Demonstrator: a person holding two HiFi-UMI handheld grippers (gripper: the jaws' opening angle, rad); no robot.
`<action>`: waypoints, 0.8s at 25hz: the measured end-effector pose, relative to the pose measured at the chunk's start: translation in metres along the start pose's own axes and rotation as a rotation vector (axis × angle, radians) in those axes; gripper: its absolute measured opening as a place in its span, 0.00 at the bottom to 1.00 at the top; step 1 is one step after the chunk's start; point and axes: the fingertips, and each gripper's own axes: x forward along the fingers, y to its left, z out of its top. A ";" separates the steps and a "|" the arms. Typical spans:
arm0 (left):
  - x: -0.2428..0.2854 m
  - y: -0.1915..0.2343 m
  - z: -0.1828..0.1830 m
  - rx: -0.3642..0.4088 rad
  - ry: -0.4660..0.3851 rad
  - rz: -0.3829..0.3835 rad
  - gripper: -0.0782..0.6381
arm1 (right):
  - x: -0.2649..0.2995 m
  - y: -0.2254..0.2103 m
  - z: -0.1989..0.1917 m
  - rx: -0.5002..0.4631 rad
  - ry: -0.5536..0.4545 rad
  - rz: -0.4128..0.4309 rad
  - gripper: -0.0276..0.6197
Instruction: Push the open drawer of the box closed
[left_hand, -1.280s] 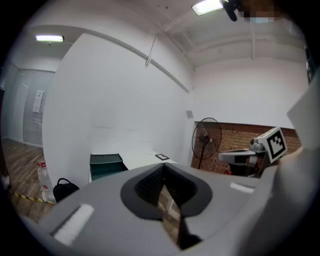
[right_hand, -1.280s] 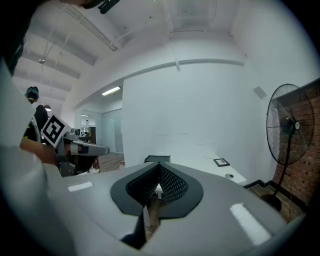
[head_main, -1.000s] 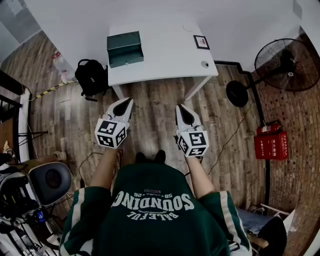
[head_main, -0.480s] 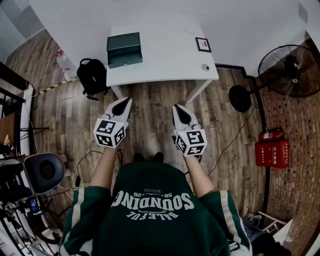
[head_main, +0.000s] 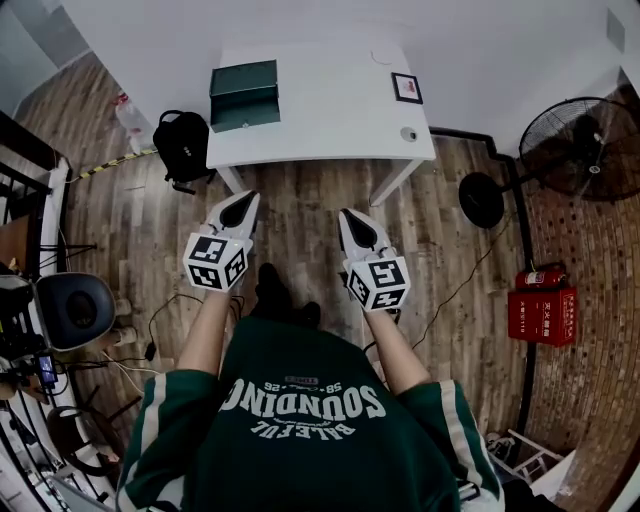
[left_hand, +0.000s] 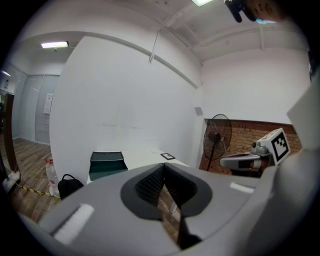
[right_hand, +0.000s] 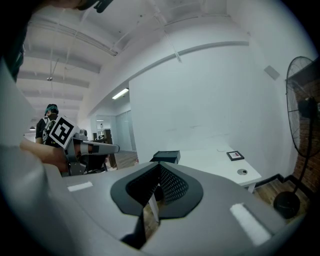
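1. Currently, a person (head_main: 300, 420) is standing on the wooden floor (head_main: 300, 205) and facing a white table (head_main: 330, 115). A gripper is being held out in front in each hand.
2. Left gripper (head_main: 244, 200): its jaws are sitting fully together. In the left gripper view (left_hand: 163, 167) the dark pads are meeting along one line, and nothing is lying between them.
3. Right gripper (head_main: 350, 214): its jaws are likewise resting together. In the right gripper view (right_hand: 159, 167) the pads are touching at the tip, and nothing is being held.
4. Both grippers are pointing toward the table, side by side over the floor. Both are well short of the table's near edge.
5. The green box (head_main: 243, 82) is sitting on the left end of the table, near the wall. Its drawer (head_main: 246, 117) is showing as a lighter ledge that is sticking out of the front, toward the person, so it is standing open.
6. The box is lying roughly ahead of the left gripper and off to the left of the right one, well apart from both. Neither gripper is touching it.
7. Elsewhere, a small framed picture (head_main: 404, 87) is lying on the right part of the table. A black backpack (head_main: 183, 148) is sitting on the floor just beside the table's left end. A pedestal fan (head_main: 585, 140) is standing at the right, by the brick wall.
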 end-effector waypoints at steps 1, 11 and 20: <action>0.004 0.000 0.001 0.001 0.001 -0.001 0.18 | 0.002 -0.003 0.000 0.001 0.001 0.002 0.05; 0.049 0.025 0.007 -0.007 0.011 -0.004 0.18 | 0.046 -0.028 0.002 0.012 0.016 0.013 0.05; 0.115 0.083 0.019 -0.023 0.021 -0.019 0.18 | 0.129 -0.056 0.014 0.008 0.030 0.002 0.05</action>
